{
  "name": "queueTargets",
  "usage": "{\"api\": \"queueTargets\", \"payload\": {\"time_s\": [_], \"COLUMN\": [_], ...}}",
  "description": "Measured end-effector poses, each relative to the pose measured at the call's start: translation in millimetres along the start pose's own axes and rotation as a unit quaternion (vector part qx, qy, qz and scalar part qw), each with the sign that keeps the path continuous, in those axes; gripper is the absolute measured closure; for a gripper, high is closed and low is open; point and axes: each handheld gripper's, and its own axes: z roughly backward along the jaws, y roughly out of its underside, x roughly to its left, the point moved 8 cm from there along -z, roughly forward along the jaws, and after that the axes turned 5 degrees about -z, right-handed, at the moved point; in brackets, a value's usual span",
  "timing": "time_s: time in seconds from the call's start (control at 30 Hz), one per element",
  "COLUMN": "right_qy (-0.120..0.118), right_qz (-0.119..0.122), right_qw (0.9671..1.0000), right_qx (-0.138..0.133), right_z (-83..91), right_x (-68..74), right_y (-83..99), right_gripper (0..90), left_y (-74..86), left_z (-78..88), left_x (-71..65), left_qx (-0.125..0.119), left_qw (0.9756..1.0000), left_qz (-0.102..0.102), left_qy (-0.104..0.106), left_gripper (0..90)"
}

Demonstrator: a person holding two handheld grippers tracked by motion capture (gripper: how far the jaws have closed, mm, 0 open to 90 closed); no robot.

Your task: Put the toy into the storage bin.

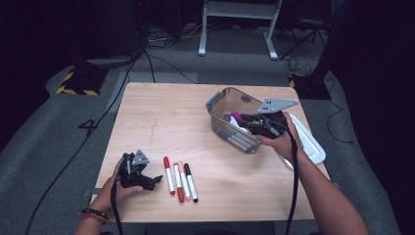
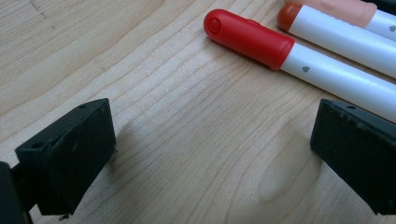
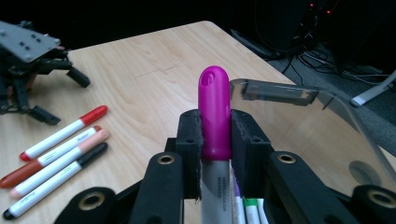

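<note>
My right gripper [image 1: 244, 117] is shut on a magenta-capped marker [image 3: 215, 112], with the cap [image 1: 236, 116] sticking out past the jaws above the clear plastic bin [image 1: 221, 100]. More markers [image 1: 237, 140] lie inside that bin. Near the front left of the wooden table [image 1: 161, 112] my left gripper [image 1: 155, 180] rests open, its jaws apart with bare wood between them. Just right of it lies a row of markers: red [image 1: 169, 175], dark orange [image 1: 178, 183], peach [image 1: 184, 173] and black [image 1: 191, 182]. The left gripper view has the red cap [image 2: 247, 38] close ahead.
A white lid [image 1: 311, 144] lies at the table's right edge beside the bin. Cables [image 1: 161, 63] run over the grey floor behind the table, and a white desk frame [image 1: 240, 19] stands at the back.
</note>
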Motion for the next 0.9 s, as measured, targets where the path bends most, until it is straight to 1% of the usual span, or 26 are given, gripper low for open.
{"api": "queueTargets", "payload": {"time_s": [0.1,0.23,0.33,0.43,0.53,0.6,0.7,0.73,0.8,0.9], "right_qy": [0.009,0.013,0.016,0.018,0.021,0.021,0.023,0.025,0.023,0.018], "right_qz": [-0.003,-0.009,-0.013,-0.012,-0.010,-0.016,-0.020,-0.021,-0.022,-0.022], "right_qw": [0.9999,0.9996,0.9991,0.9986,0.9976,0.9969,0.9953,0.9941,0.9927,0.9887], "right_qx": [0.009,0.024,0.037,0.048,0.065,0.073,0.092,0.104,0.116,0.147], "right_z": [-6.6,-17.3,-26.7,-34.1,-44.5,-50.5,-58.9,-63.0,-67.3,-74.8], "right_x": [-11.3,-25.4,-33.6,-38.8,-45.2,-50.2,-56.5,-59.2,-62.1,-64.6], "right_y": [-2.1,-2.8,-3.5,-3.3,0.0,3.6,10.9,14.9,19.2,28.4], "right_gripper": [75.2,75.1,75.1,75.1,75.1,75.2,75.1,75.1,75.1,75.1], "left_y": [0.0,0.0,0.1,0.0,0.1,0.1,0.0,0.0,0.0,0.0], "left_z": [0.1,0.1,0.1,0.1,0.1,0.1,0.0,0.0,0.0,0.0], "left_x": [0.0,0.0,0.0,0.0,0.0,0.1,0.1,0.1,0.1,0.1], "left_qx": [0.001,0.001,0.001,0.001,0.001,0.001,0.000,0.001,0.000,0.000], "left_qw": [1.0000,1.0000,1.0000,1.0000,1.0000,1.0000,1.0000,1.0000,1.0000,1.0000], "left_qz": [0.000,0.000,-0.001,-0.001,0.000,-0.001,-0.001,-0.001,-0.001,-0.001], "left_qy": [0.000,0.000,0.001,0.001,0.001,0.001,0.001,0.001,0.001,0.001], "left_gripper": [0.4,0.4,0.4,0.4,0.4,0.4,0.4,0.3,0.4,0.3]}}
